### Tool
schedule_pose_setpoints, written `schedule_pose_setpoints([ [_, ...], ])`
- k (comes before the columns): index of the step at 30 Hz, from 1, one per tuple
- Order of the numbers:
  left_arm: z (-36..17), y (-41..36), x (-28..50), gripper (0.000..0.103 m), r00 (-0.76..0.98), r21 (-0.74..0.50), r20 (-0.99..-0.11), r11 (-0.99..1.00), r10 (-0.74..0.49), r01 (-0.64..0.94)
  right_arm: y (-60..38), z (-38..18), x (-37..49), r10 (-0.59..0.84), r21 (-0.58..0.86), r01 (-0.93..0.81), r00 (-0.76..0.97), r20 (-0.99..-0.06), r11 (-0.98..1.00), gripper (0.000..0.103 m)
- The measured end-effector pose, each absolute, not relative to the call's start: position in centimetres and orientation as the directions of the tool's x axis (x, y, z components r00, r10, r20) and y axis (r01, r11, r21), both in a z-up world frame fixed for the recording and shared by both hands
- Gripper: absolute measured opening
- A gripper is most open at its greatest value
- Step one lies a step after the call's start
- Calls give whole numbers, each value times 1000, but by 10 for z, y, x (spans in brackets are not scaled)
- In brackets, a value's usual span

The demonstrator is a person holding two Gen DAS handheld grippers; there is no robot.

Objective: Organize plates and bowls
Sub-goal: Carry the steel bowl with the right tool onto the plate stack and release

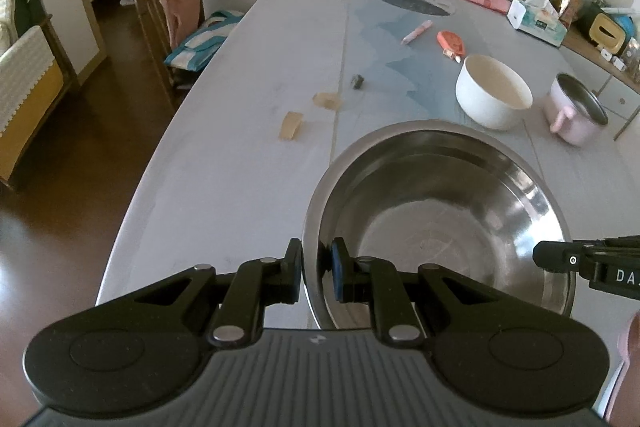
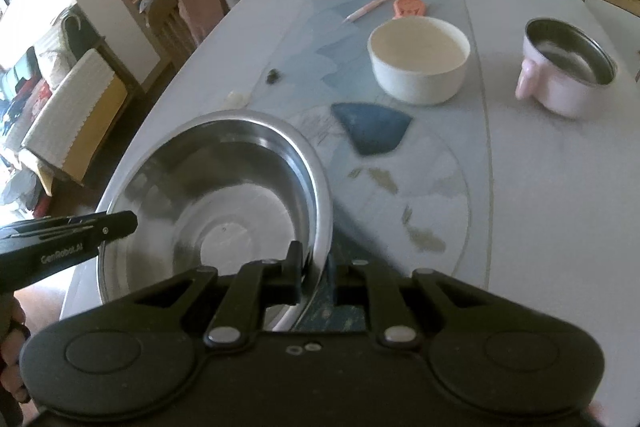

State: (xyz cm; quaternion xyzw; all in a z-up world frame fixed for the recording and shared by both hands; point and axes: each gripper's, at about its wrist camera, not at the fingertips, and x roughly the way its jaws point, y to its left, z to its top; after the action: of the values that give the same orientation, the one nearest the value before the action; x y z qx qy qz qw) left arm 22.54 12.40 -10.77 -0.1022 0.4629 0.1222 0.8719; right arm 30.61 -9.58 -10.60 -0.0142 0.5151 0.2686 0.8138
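Two grippers clamp one steel mixing bowl (image 1: 436, 223) by opposite sides of its thin rim: the left gripper (image 1: 316, 269) on the near-left edge, the right gripper (image 2: 316, 269) across from it. It sits over the near table (image 1: 224, 163), short of the white bowl (image 1: 494, 91) and pink pot (image 1: 576, 111). Likely light, rigid and slippery, so the rolled rim looks like the surest hold.

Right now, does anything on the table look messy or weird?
Yes, a bit. Small tan scraps and a dark crumb lie loose on the pale grey table, left of the white ceramic bowl. The big shiny steel bowl sits close to the table's near edge. Nothing looks spilled or broken.
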Motion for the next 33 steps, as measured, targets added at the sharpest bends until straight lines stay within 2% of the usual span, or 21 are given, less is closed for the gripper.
schedule_pose_setpoints([
  [18,-131,127,130,14,484,-66,-869,944,104,-323,-88,-126,220,405,250,-489,242,-882,835,13],
  [33,-138,120,112,14,465,-55,-879,946,106,-319,-93,-146,200,388,265,-471,186,-903,842,14],
])
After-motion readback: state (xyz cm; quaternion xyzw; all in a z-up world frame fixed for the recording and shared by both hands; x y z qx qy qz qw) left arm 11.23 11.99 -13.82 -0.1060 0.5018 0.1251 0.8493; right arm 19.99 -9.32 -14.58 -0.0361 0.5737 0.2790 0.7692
